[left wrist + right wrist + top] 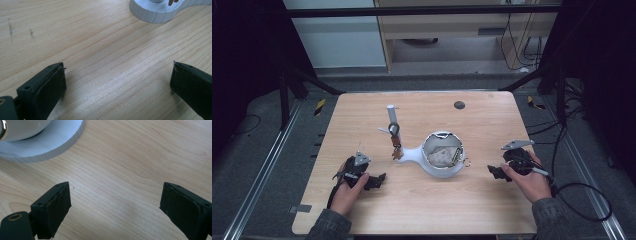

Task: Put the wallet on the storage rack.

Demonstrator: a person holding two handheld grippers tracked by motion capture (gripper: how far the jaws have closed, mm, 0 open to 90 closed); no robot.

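Resting both claws on the light wooden table (362,115), either side of the white key-holder stand.

Left claw (379,179) sits low on the table, jaws spread wide, nothing between them; right claw (493,171) likewise, jaws wide apart and empty. White bowl-shaped dish on a ribbed white base (439,159) lies between them, near centre, with crumpled pale material inside and a small metal ring at its rim. Its narrow base arm runs to a white upright post (391,118) where a bunch of keys (395,145) hangs. Judgement: claws flank the stand, apart from it, likely parked symmetrically for a two-handed approach to the keys or dish.
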